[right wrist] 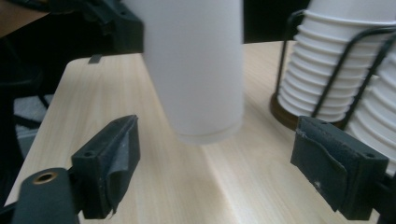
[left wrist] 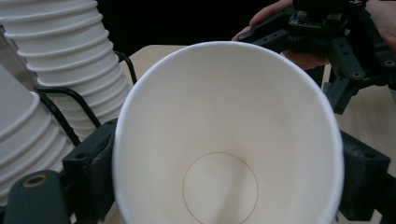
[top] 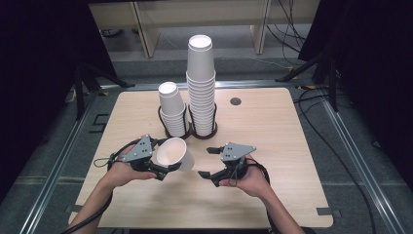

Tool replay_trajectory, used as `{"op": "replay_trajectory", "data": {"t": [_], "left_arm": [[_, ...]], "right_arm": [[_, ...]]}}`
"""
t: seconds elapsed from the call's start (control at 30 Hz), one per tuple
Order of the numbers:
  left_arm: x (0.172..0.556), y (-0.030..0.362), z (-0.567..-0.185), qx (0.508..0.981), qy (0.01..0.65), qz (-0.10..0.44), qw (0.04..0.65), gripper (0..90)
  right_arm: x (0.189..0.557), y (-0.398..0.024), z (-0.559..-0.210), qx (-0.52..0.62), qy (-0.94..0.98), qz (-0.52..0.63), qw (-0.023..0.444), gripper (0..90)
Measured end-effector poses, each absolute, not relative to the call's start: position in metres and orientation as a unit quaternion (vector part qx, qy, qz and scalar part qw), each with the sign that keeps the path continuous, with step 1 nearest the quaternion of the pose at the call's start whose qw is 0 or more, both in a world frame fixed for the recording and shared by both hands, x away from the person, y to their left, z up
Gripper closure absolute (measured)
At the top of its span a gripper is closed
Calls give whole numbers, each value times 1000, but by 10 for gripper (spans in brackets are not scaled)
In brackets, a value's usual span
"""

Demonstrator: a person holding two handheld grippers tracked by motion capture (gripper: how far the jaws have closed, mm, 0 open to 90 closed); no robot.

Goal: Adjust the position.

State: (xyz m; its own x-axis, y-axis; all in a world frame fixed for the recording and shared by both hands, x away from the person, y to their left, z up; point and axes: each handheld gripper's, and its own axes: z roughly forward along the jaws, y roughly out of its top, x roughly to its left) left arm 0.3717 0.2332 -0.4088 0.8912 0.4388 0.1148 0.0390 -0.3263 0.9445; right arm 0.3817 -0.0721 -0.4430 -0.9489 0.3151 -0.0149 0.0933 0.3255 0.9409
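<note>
Left gripper [top: 163, 171] is clamped on a white paper cup [top: 173, 154], held tipped on its side above the wooden table [top: 272, 122], in front of two wire-racked cup stacks [top: 201, 87]. Right gripper [top: 208, 162] stands just beside the cup, jaws apart, holding nothing.

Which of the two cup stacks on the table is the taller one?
The right stack, nearer the table's middle. It rises well above the shorter left stack beside it; each stands in its own black wire holder.
</note>
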Motion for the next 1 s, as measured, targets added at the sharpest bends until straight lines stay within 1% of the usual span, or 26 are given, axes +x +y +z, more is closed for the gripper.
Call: {"op": "replay_trajectory", "data": {"t": [0.13,0.2,0.3,0.4,0.43,0.5,0.53,0.6,0.63,0.67,0.73,0.77,0.87,0.97,1.0], "left_arm": [[368,236,-408,797,155,188,553,132],[366,237,-408,797,163,193,548,132],[364,239,-407,800,171,203,538,133],[359,241,-406,798,184,225,528,133],[357,243,-405,800,189,231,521,133],[354,244,-405,799,198,237,516,133],[352,246,-405,800,204,240,511,133],[349,247,-406,798,212,243,509,133],[346,249,-406,800,218,246,502,132],[344,249,-407,793,226,247,509,132],[340,253,-406,793,238,253,501,132],[338,254,-406,790,246,257,499,132],[334,258,-406,786,264,266,491,133],[331,262,-405,790,277,284,467,133],[331,263,-405,788,282,281,469,134]], "right_arm": [[384,-82,-445,152,799,570,118,175],[385,-87,-446,169,793,574,118,178],[388,-94,-451,192,782,576,141,178],[390,-103,-456,227,774,572,153,183],[391,-105,-457,231,766,575,169,183],[389,-109,-458,259,762,573,152,182],[392,-111,-460,253,752,585,166,181],[392,-115,-460,259,755,578,169,180],[390,-116,-461,268,754,577,163,179],[390,-117,-462,272,751,582,154,178],[390,-120,-463,274,749,582,159,178],[389,-122,-463,274,752,575,169,178],[389,-125,-466,280,748,578,163,177],[391,-127,-466,276,744,584,168,175],[390,-127,-466,281,742,583,172,175]]}}
